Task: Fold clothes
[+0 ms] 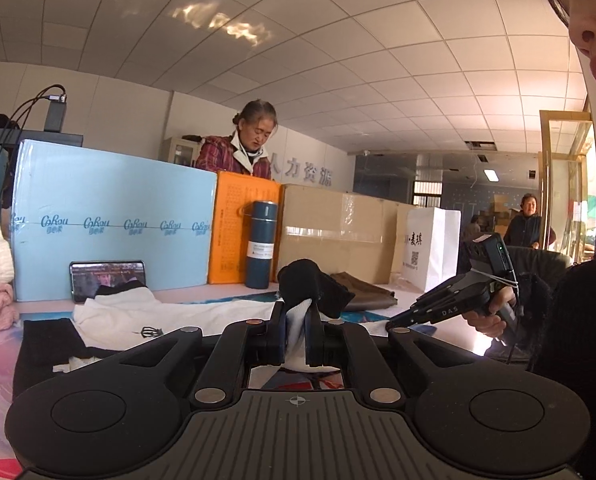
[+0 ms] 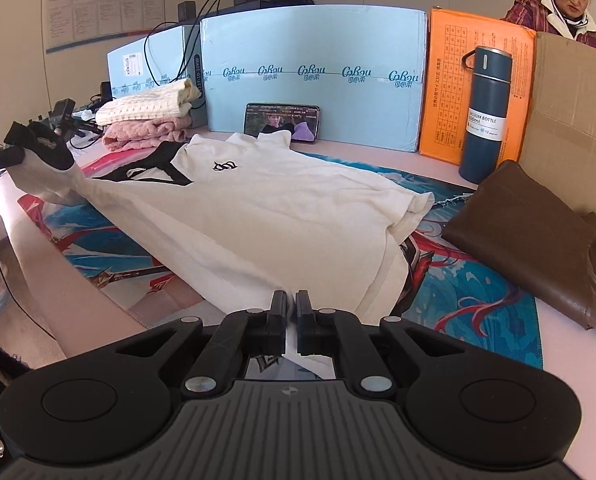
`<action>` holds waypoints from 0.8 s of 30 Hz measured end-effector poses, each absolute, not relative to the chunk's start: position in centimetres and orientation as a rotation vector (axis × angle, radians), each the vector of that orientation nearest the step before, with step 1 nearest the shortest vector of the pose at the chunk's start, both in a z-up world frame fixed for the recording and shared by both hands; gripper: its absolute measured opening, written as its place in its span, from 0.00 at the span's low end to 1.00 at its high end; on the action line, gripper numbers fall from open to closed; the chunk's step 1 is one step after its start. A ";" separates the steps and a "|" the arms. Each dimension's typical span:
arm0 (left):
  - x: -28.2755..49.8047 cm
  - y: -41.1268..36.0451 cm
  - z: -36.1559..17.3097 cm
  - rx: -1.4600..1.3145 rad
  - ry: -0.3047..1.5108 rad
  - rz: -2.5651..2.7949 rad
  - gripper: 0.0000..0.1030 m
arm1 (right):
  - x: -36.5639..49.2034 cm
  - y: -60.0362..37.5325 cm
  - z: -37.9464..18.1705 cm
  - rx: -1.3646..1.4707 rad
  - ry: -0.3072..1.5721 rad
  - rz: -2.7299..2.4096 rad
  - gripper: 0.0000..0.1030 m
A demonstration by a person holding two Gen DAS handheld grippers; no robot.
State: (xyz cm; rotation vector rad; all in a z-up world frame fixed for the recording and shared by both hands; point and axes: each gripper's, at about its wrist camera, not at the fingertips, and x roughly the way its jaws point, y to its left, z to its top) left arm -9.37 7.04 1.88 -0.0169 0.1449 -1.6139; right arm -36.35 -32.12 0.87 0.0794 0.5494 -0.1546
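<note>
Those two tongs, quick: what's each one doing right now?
Left tongs: closed on the white sweater's black-cuffed sleeve.
Right tongs: closed on the sweater's hem.

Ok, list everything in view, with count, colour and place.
shirt: 1, cream with black trim, spread on the mat
mat: 1, blue and red print, on the table
brown garment: 1, folded, right of shirt
knitwear: 2, cream on pink, stacked far left
phone: 1, screen lit, leaning on blue box
blue box: 1, behind shirt
orange box: 1, right of blue box
bottle: 1, dark blue, before orange box
left tool: shut on sleeve
right tool: shut on hem
</note>
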 end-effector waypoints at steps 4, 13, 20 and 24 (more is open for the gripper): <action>-10.4 8.3 2.0 -0.021 0.150 -1.659 0.06 | -38.6 -30.6 1.2 0.077 0.511 -0.181 0.04; -8.4 7.2 1.8 0.028 0.260 -1.623 0.20 | -41.3 -29.1 -0.6 0.129 0.565 -0.226 0.05; -3.7 5.5 2.9 -0.047 0.270 -1.452 0.88 | -41.0 -30.6 2.6 0.170 0.376 -0.181 0.68; -0.9 4.5 3.4 -0.079 0.281 -1.353 0.88 | -37.6 -33.6 4.2 0.211 0.313 -0.224 0.78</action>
